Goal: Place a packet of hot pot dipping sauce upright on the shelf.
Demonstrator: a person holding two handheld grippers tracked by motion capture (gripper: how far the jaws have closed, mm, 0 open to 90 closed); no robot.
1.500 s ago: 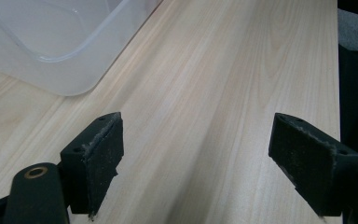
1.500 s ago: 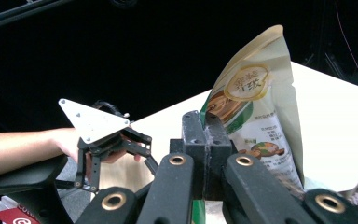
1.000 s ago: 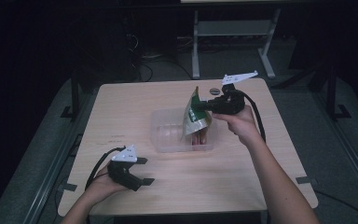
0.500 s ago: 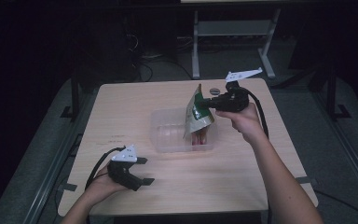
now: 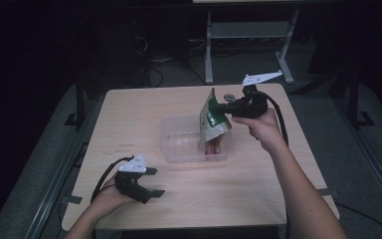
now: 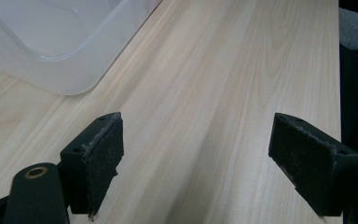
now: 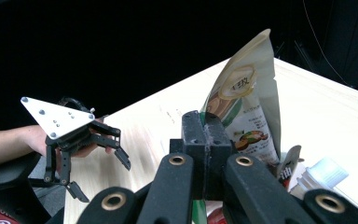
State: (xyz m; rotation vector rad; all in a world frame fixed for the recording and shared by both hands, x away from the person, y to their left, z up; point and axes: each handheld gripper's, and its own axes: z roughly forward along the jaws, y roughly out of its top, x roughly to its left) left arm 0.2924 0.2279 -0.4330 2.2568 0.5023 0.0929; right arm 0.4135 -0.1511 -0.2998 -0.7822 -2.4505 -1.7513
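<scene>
**Pouch held over the clear box, not yet let go**

The right claw (image 5: 225,107) is closed on the edge of a green and cream snack pouch (image 5: 212,121) and holds it upright above the right end of a clear plastic box (image 5: 179,144), which stands near the middle of the wooden surface (image 5: 129,109). The lower end of the pouch seems to reach down into the box, where some reddish packets (image 5: 213,148) already lie. So the work looks to be partly done: several things are inside, and this pouch is at the box but not released. What is left, as a judgement, is to lower it fully, open the jaws and draw the hand back.

The left claw (image 5: 154,182) rests low at the front left of the surface, well apart from the box, with its jaws wide and nothing between them.

The high view gives the whole layout: box, both hands, and how far they are from each other. The right gripper view shows what the high view cannot: the two pads (image 7: 192,135) pressed flat together on the pouch edge, the printed front of the pouch (image 7: 246,107), a white cap (image 7: 324,171) beside it, and the other claw (image 7: 95,161) farther off. The left gripper view shows the open pads (image 6: 103,154) over bare wood and a rounded corner of the box (image 6: 65,70) just ahead.
</scene>
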